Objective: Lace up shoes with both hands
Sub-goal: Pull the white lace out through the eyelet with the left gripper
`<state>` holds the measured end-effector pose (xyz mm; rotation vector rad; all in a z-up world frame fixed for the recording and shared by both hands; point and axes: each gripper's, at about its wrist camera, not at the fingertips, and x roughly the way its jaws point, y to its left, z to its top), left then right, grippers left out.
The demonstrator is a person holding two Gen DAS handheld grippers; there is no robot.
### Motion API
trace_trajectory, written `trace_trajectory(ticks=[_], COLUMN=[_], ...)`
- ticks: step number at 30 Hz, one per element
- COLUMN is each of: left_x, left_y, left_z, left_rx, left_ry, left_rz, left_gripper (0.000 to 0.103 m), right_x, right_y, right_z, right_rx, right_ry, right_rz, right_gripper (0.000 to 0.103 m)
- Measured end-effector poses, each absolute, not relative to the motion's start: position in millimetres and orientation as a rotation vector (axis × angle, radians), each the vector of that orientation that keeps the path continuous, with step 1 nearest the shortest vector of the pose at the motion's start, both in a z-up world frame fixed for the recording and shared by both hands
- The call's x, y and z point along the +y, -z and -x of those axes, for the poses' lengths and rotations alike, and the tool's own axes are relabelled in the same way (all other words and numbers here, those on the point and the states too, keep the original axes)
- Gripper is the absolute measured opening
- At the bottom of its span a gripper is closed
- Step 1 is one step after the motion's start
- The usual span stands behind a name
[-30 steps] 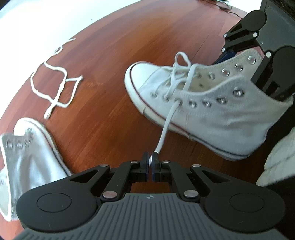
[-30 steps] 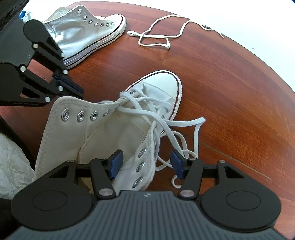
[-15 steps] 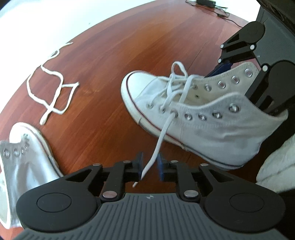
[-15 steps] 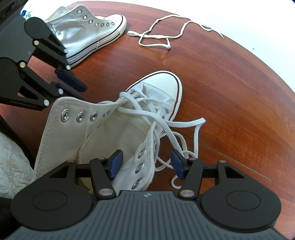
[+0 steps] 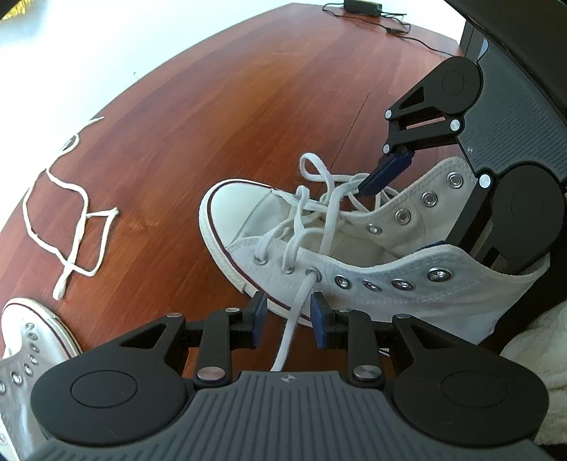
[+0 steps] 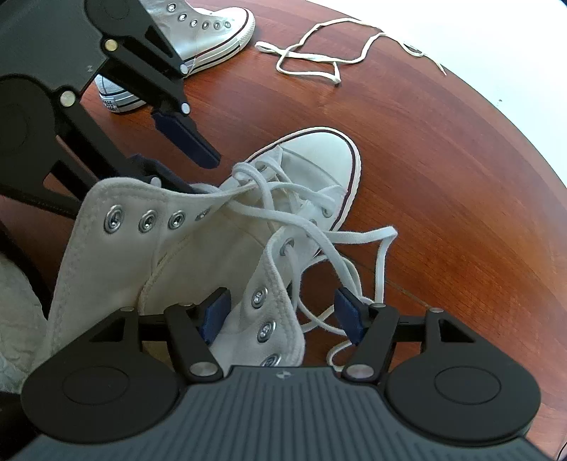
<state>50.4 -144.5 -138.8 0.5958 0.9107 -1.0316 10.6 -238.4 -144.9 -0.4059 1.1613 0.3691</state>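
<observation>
A white high-top shoe (image 5: 372, 290) lies on the wooden table (image 5: 212, 106) with its toe pointing away, its lower eyelets laced. One lace end (image 5: 288, 329) leaves a side eyelet and runs loosely between my left gripper's (image 5: 288, 319) open jaws, with neither pad pressing on it. My right gripper (image 6: 283, 314) straddles the shoe's upper eyelet flap (image 6: 269, 319). Its jaws are opening and the pads stand off the flap. The other lace end (image 6: 379, 255) loops on the table beside its right finger (image 6: 349, 315).
A second, silver-white high-top (image 6: 198, 32) lies at the table's left with no lace. A loose white lace (image 5: 81, 227) sprawls beyond it. A cable and adapter (image 5: 361, 7) rest at the far edge. White fabric (image 5: 531, 337) shows beside the shoe's heel.
My left gripper opened and let go of the lace end, then moved closer to the shoe's side. The right gripper's jaws spread wider around the flap.
</observation>
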Motion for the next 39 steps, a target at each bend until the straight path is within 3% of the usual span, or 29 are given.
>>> trace_trajectory(ticks=[2, 4, 6, 9, 39], left_x=[-145.3, -145.2, -146.5, -148.0, -59.7], left_y=[139.8, 140.9, 142.2, 142.8, 158.6], left_z=[-53.1, -55.4, -53.4, -47.6, -45.8], left_rx=[0.914, 0.919, 0.910, 0.878, 1.106], left_ry=[1.054, 1.099, 1.105, 1.086, 0.763], left_rz=[-0.599, -0.585, -0.594, -0.622, -0.559], left_gripper=[0.027, 0.007, 0.002, 0.002, 0.004], right_x=[-238.8, -238.7, -237.8, -237.8, -236.0], right_y=[145.7, 147.2, 148.1, 149.0, 146.0], right_z=[-11.6, -13.6, -14.0, -14.6, -14.1], right_rx=[1.159, 1.155, 1.150, 1.144, 1.150], right_ry=[-0.370, -0.372, -0.370, -0.361, -0.352], right_rz=[0.410, 0.423, 0.436, 0.454, 0.450], right_gripper=[0.072, 0.075, 0.081, 0.086, 0.086])
